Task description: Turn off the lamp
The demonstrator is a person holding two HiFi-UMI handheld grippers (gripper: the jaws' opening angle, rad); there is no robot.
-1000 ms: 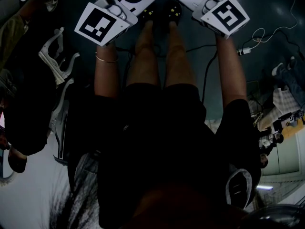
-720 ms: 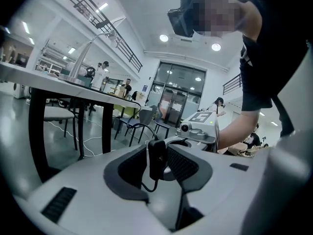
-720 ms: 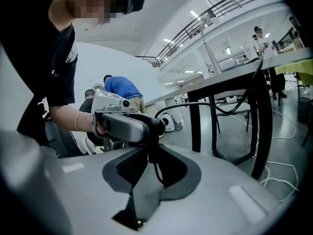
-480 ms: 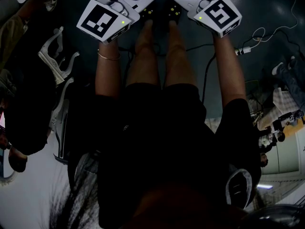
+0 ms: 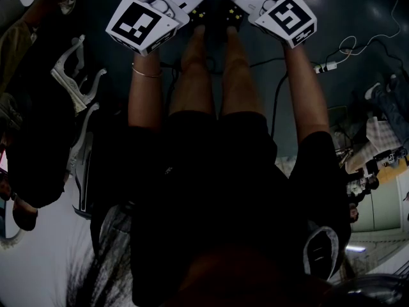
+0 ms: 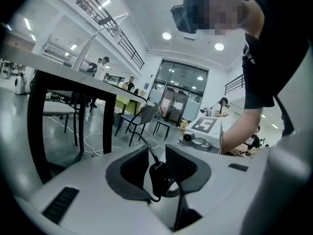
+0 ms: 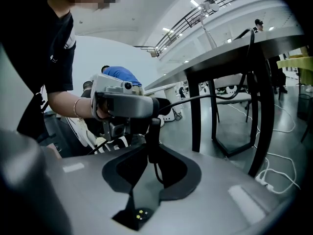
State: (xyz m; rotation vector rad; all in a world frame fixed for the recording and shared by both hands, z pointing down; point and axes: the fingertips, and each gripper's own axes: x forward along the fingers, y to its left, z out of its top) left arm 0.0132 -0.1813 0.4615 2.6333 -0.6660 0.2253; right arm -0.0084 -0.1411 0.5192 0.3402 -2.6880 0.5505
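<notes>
My left gripper (image 6: 156, 149) has just been closing its jaws, and they now pinch the black inline switch (image 6: 157, 177) between them, with the pads seemingly touching it on both sides. My right gripper (image 7: 152, 150), jaws part-closed, grips the same switch from the opposite side. I take this squeeze as the press itself. The cord (image 7: 205, 98) climbs from the jaws to the lamp (image 7: 211, 7), well above and beyond them; I can't tell whether it's out.
</notes>
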